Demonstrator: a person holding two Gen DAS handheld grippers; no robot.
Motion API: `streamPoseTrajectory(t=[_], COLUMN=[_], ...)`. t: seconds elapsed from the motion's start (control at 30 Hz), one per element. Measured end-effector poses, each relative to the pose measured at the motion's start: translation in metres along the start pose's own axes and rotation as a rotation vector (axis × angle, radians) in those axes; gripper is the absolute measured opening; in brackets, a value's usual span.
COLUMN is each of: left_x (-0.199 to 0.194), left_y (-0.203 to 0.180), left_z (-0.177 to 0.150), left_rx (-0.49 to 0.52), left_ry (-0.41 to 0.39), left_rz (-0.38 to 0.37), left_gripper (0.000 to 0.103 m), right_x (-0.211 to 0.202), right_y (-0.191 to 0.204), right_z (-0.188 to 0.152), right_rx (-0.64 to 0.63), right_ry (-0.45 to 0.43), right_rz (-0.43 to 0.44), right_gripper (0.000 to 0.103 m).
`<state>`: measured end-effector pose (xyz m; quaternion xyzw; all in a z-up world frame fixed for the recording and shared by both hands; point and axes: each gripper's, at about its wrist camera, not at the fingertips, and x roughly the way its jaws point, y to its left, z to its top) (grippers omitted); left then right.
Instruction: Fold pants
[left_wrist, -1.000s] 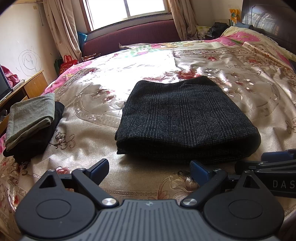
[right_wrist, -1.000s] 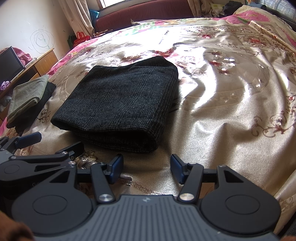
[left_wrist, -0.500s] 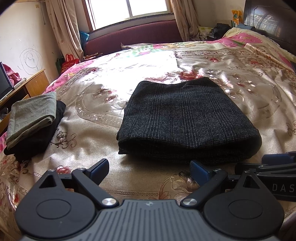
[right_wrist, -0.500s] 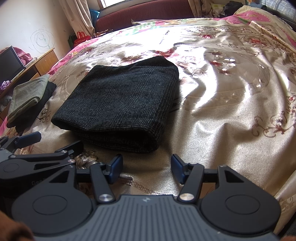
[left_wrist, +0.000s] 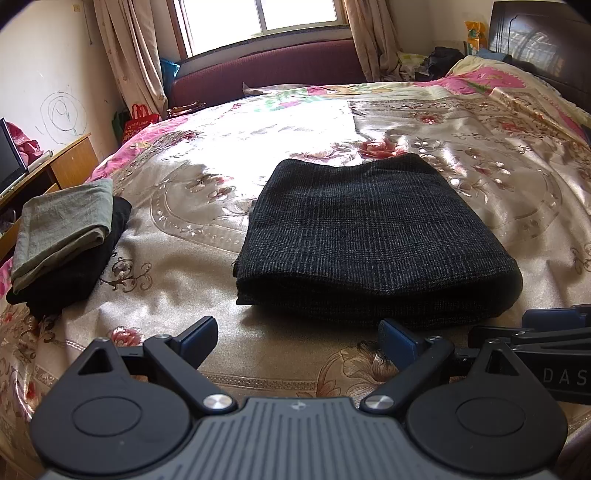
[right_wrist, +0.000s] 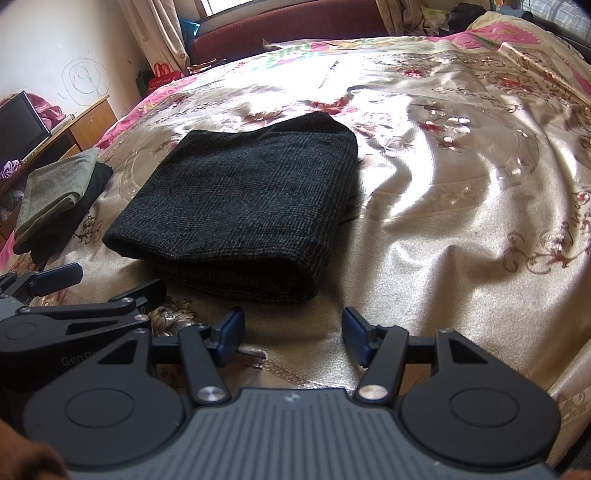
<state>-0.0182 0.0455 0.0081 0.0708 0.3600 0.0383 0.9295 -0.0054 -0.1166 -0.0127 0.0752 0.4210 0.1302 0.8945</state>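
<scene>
Nearest in the left wrist view is the left gripper (left_wrist: 297, 338), its two blue-tipped fingers spread wide with nothing between them, hovering over the satin bedspread (left_wrist: 177, 295); beside it, at the right edge of that view, the right gripper (left_wrist: 550, 325) shows only in part. In the right wrist view the right gripper (right_wrist: 293, 336) likewise has its two fingers parted and empty, and the left gripper (right_wrist: 110, 284) lies just to its left, also spread.

Just beyond both pairs of fingertips lies the one pair of dark checked pants (left_wrist: 369, 236), folded into a thick rectangular bundle flat on the bedspread, its rounded fold edge facing the grippers; neither gripper touches it; the pants (right_wrist: 243, 206) sit near the middle of the bed, with the gold floral cloth showing on every side.

Well apart to the left, near the bed's edge, is one stack of two folded garments: a grey-green piece (left_wrist: 62, 225) on top of a black piece (left_wrist: 74, 280).

Farther off on the left stand one wooden desk (left_wrist: 74, 162) and one dark screen (right_wrist: 20, 125); a red bag (left_wrist: 142, 118) sits on the floor by the curtain (left_wrist: 129, 55).

At the far side are one maroon sofa back (left_wrist: 266, 70), one bright window (left_wrist: 262, 16), and a dark headboard (left_wrist: 539, 40) on the right; some small heaped things near it are too blurred to name.
</scene>
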Motion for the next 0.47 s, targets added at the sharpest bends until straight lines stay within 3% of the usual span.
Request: streamPoseTrajectory(t=[0.47], left_x=[0.0002], left_y=[0.0005], left_z=[0.0009], left_rx=[-0.009], left_ry=[0.002], left_rz=[-0.008], left_gripper=[0.103], right_x=[-0.0001], right_y=[0.0], right_z=[0.0], right_rx=[0.001], right_ry=[-0.001], right_rz=[0.001], right_gripper=[0.06])
